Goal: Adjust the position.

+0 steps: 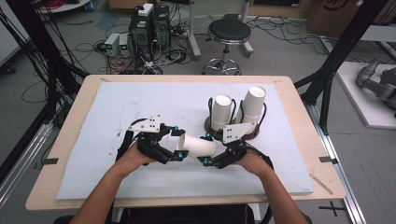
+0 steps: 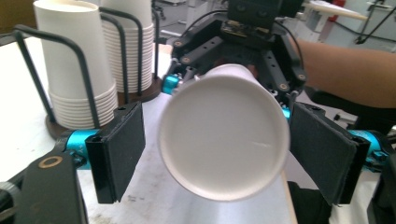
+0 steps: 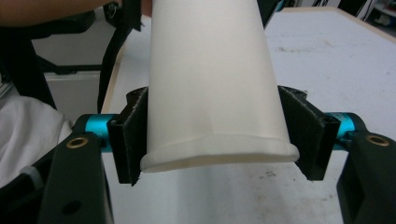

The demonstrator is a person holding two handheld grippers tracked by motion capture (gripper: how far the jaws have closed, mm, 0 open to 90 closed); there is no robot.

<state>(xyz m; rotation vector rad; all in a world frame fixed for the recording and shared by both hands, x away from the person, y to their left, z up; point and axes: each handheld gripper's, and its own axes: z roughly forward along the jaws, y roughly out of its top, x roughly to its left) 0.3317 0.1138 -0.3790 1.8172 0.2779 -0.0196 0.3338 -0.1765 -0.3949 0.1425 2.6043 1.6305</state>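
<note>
I count one loose paper cup (image 1: pixel 197 145) lying level above the worktop (image 1: pixel 116 112), held between my two grippers, and two stacks of paper cups (image 1: pixel 222 112) upright in a wire cup rack (image 1: pixel 232 128) just behind. The right gripper (image 1: pixel 215 156) has its jaws pressed on the cup just behind its rim, squeezing it slightly flat. The left gripper (image 1: pixel 178 143) has its jaws spread wide either side of the cup's base, a gap showing at each pad (image 2: pixel 122 149). The white mat to the left is bare; the near edge sits close under my forearms.
</note>
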